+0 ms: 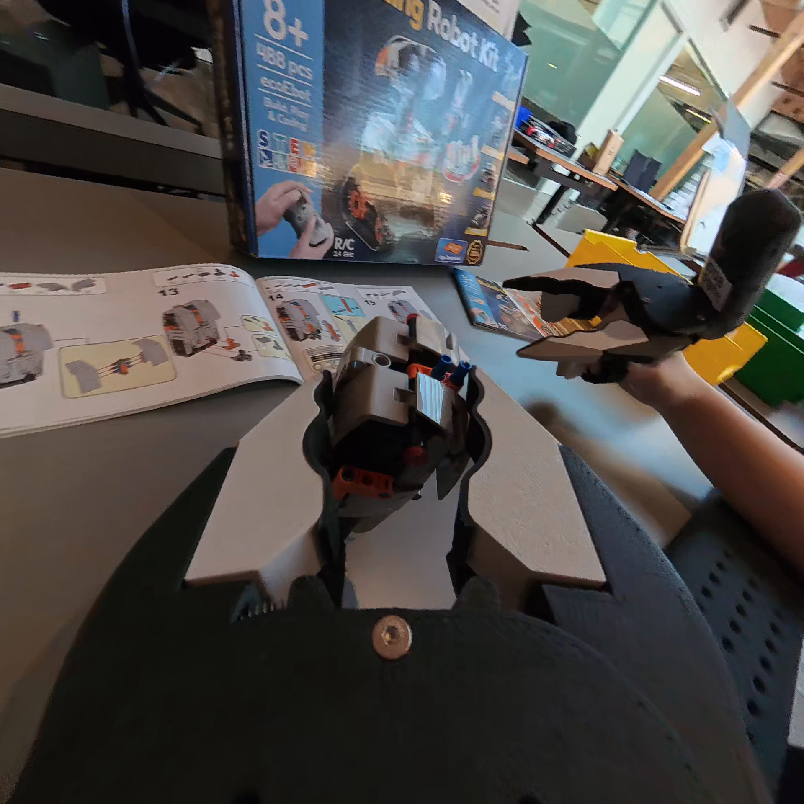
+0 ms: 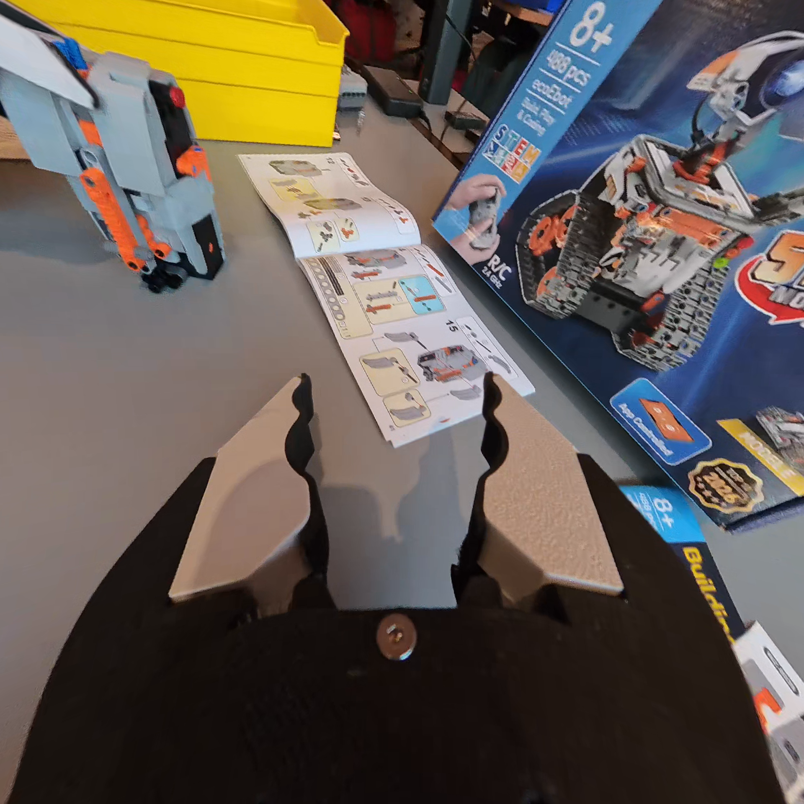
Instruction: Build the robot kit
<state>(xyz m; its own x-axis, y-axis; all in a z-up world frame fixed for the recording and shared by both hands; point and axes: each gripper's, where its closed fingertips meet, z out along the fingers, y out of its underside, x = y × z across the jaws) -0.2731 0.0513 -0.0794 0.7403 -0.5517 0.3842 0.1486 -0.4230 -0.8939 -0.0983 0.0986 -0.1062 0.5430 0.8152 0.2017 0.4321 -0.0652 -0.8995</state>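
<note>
The left tongs [image 1: 393, 391] pinch a grey brick model [image 1: 391, 391] with orange and blue pins, held above the grey bench [image 1: 108, 500]. The right tongs [image 2: 396, 383] are spread and hold nothing, over the bench. At their 12 o'clock lies an open instruction booklet [image 2: 370, 269]; at 2 o'clock stands the blue kit box [image 2: 652, 239]; at 11 o'clock are yellow bins [image 2: 243, 69].

Kit box [image 2: 644, 243] — open booklet [image 2: 383, 296] — yellow bins [image 2: 243, 74]
</note>
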